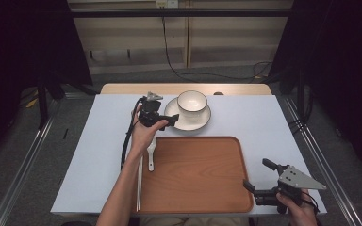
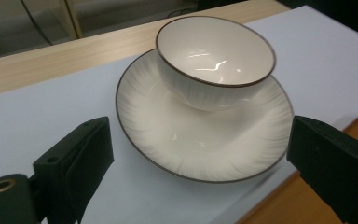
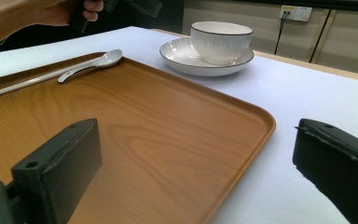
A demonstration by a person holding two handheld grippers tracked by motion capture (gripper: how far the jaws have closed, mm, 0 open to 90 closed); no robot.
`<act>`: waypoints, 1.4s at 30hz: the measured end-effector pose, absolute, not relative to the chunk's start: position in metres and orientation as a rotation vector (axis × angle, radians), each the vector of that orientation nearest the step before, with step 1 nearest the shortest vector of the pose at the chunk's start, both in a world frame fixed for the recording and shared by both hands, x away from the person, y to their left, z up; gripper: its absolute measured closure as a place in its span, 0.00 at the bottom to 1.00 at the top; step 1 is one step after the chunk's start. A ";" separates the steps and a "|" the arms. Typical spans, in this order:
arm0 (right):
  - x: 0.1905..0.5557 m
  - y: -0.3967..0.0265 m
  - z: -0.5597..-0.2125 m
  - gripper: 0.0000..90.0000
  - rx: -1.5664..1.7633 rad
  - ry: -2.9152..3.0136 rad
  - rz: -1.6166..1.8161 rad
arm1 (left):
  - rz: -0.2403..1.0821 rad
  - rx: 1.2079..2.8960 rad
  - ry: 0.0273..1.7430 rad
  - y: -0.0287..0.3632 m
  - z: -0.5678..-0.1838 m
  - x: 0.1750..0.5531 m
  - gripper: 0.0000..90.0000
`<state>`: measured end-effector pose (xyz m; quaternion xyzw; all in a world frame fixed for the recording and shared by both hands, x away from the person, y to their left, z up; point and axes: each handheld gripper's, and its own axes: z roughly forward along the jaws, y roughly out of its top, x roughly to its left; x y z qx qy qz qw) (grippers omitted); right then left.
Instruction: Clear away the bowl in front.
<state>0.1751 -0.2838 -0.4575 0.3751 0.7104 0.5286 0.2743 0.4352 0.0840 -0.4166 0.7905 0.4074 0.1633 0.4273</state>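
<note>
A white bowl [image 1: 192,101] with a dark rim stands upright on a white plate [image 1: 202,120] at the far middle of the table. My left gripper [image 1: 172,119] is at the plate's left edge. In the left gripper view its jaws stand open on either side of the plate [image 2: 191,140] and bowl [image 2: 214,51], touching neither. A wooden tray [image 1: 193,174] lies in front of the plate. My right gripper [image 1: 258,174] hovers open over the tray's front right corner. The right gripper view looks across the tray [image 3: 144,116] to the bowl [image 3: 221,39], past the right gripper [image 3: 196,140].
A white spoon [image 1: 151,150] and a pair of chopsticks [image 1: 139,183] lie along the tray's left edge. The table has a white cover [image 1: 99,141] with a wooden strip along the far side. Metal rails run on both sides of the table.
</note>
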 end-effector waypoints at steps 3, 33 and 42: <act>0.175 -0.284 -0.458 0.01 1.008 1.912 1.424 | 0.401 1.987 1.016 0.080 -0.416 0.443 0.09; 0.174 -0.286 -0.457 0.01 0.999 1.920 1.440 | 0.382 2.133 1.197 0.033 -0.430 0.519 0.29; 0.173 -0.285 -0.457 0.01 0.994 1.918 1.440 | 0.325 2.170 1.202 0.032 -0.430 0.521 0.49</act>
